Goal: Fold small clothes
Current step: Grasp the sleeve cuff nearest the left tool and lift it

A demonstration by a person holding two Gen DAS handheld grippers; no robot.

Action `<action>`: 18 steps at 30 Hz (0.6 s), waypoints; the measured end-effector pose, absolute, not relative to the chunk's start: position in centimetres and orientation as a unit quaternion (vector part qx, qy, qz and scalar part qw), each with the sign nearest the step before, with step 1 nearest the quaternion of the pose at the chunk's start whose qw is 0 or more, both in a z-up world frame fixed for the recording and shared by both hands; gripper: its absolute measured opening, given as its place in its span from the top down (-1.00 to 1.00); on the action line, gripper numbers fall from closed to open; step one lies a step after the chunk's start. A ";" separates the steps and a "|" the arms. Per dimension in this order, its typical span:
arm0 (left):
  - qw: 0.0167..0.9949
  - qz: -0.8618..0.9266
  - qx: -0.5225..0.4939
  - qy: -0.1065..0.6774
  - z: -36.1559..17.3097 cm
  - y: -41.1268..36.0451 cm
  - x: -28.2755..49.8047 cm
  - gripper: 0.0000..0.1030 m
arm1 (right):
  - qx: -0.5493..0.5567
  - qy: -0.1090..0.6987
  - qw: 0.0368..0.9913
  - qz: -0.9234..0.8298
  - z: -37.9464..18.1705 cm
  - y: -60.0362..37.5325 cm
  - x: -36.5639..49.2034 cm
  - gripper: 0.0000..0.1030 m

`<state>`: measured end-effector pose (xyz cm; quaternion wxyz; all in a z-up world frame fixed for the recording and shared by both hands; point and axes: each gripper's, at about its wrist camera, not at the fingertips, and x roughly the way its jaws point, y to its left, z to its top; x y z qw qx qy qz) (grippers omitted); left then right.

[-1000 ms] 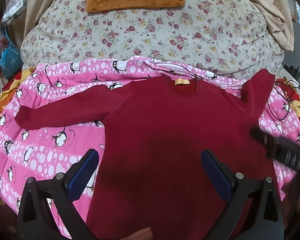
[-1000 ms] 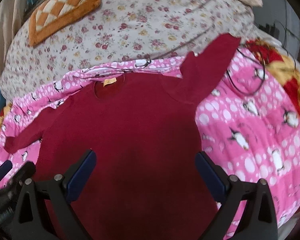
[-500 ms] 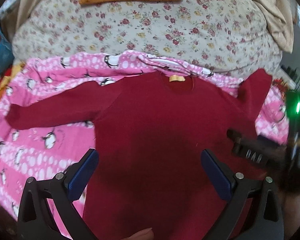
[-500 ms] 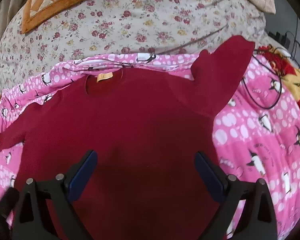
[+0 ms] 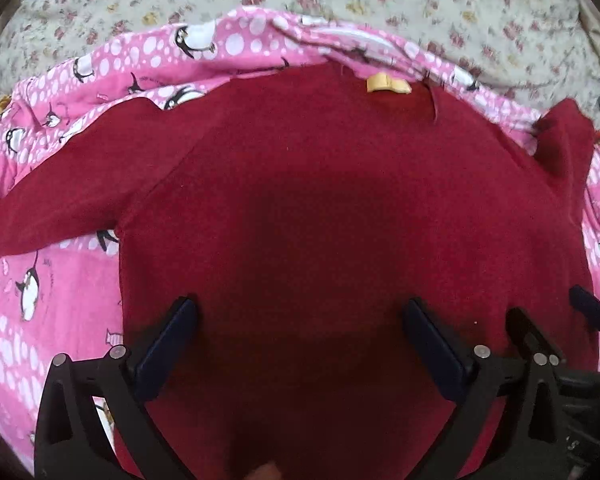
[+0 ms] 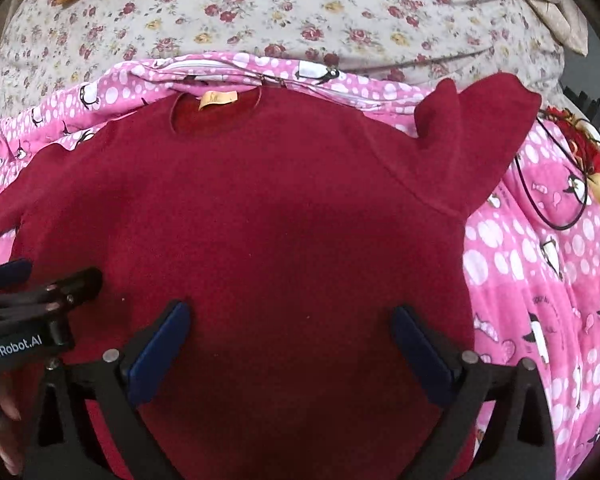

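Observation:
A dark red long-sleeved top (image 5: pixel 320 208) lies flat on a pink penguin blanket (image 5: pixel 40 300), neck with a yellow label (image 5: pixel 388 84) at the far side. It also shows in the right wrist view (image 6: pixel 260 208). Its left sleeve (image 5: pixel 60 196) lies stretched out; its right sleeve (image 6: pixel 472 140) is bent upward. My left gripper (image 5: pixel 300 344) is open just above the lower body of the top. My right gripper (image 6: pixel 292 340) is open above the same area, beside it. Both are empty.
A floral quilt (image 6: pixel 300 12) rises behind the blanket. A black cable loop (image 6: pixel 556 184) lies on the blanket at the right. The left gripper also shows at the left edge of the right wrist view (image 6: pixel 40 292).
Both grippers have moved forward and down toward the top, which now fills more of each view. The grippers are closer together. Both stay open.

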<state>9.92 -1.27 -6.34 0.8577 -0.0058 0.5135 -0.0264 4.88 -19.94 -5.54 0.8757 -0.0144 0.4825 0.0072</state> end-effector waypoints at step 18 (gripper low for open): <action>0.841 0.066 -0.309 0.440 -3.6 34.6 7.5 -0.57 | -0.042 0.471 0.881 -0.003 -5.5 -19.4 4.7 -0.99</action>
